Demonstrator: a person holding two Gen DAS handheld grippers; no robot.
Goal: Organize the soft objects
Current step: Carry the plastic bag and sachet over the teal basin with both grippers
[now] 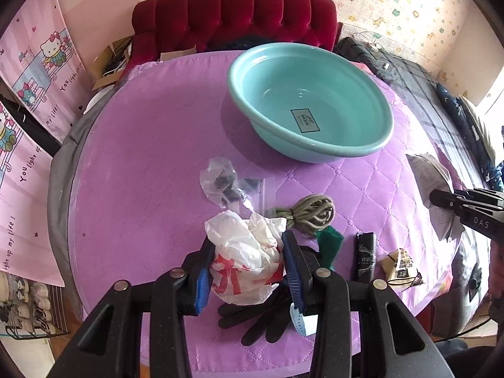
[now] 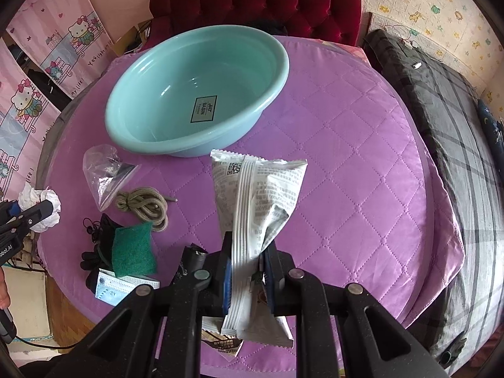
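The black glove (image 1: pixel 252 318) lies half hidden under the crumpled bag (image 1: pixel 245 264); the basin label (image 2: pixel 203 108) is too small to read.

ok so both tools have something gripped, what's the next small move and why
Probably carry the right tool forward over the teal basin and release there. It is shut on the white printed packet, lifted off the purple cover, and the basin looks empty. The left tool, shut on the crumpled plastic bag, can follow.

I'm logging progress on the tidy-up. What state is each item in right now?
basin: upright, nothing inside.
white plastic bag: crumpled, clamped in left gripper.
white packet: held up in right gripper.
rope: coiled on table.
green sponge: lying on black glove.
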